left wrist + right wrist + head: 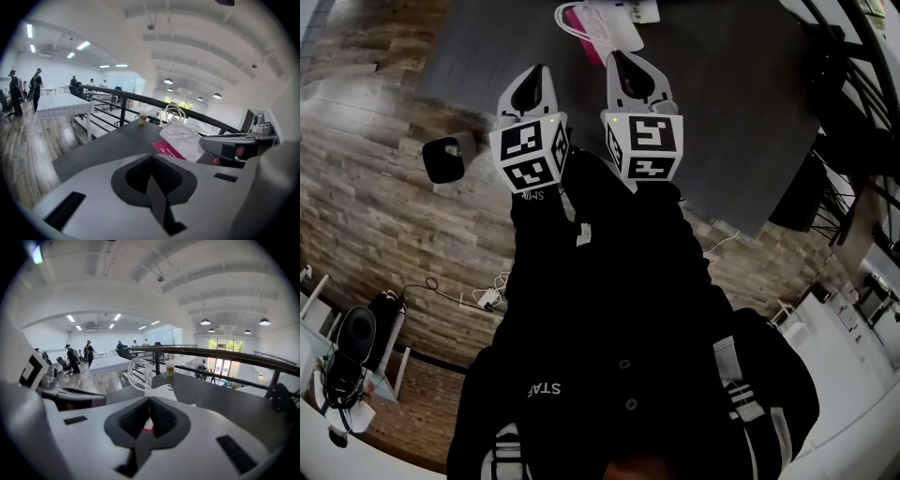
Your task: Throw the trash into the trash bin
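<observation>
A white plastic bag [605, 23] with a pink packet [581, 42] under it lies at the far edge of the dark grey table [722, 112]. My left gripper [539, 75] and right gripper [619, 58] hang side by side over the table's near part, short of the bag, both shut and holding nothing. In the left gripper view the shut left gripper [152, 161] points toward the bag [180, 131] and pink packet [168, 150]. From the right gripper view, the shut right gripper [149, 401] points at the bag's handles [139, 373]. A black bin-like object [443, 157] stands on the wooden floor left of the table.
A plastic cup [143, 118] with a drink stands at the table's far edge by a black railing [225, 355]. Cables and a charger [487, 298] lie on the wooden floor. Several people [16, 91] stand far off in the hall near a white table [61, 104].
</observation>
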### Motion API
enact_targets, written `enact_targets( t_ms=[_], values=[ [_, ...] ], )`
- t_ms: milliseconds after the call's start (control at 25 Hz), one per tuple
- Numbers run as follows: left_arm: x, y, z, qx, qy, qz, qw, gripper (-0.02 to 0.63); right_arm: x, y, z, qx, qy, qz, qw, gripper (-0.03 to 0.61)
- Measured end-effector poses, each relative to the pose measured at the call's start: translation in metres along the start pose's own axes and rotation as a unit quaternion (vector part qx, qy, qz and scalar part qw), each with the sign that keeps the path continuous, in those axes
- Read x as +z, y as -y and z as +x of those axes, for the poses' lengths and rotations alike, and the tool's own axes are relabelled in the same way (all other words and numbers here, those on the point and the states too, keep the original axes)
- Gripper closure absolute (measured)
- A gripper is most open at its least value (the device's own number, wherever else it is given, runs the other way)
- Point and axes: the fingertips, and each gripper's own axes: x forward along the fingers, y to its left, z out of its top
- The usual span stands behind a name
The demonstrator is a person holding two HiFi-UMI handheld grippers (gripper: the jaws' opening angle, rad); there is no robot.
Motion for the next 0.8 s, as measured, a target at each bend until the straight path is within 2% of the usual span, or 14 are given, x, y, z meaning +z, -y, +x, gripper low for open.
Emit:
enact_targets(
  t_ms=[440,640,800],
  values=[
    [-0.001,-0.097,-0.048,0.045,0.017,-0.035,0.9982,0.614,0.016,-0.116,0.029,0.067,0.002,-0.038,0.997,0.560],
    [-0.011,-0.172,-0.080,0.092,0.023,-0.061,0.9936,0.614,0.016,-0.189,0.052,0.111,-0.004,-0.061,0.992,0.560],
    [-0.028,-0.233,-0.114,0.137,0.027,-0.090,0.9861,0.614,0.012,-0.255,0.065,0.155,-0.009,-0.083,0.984,0.560]
  ],
)
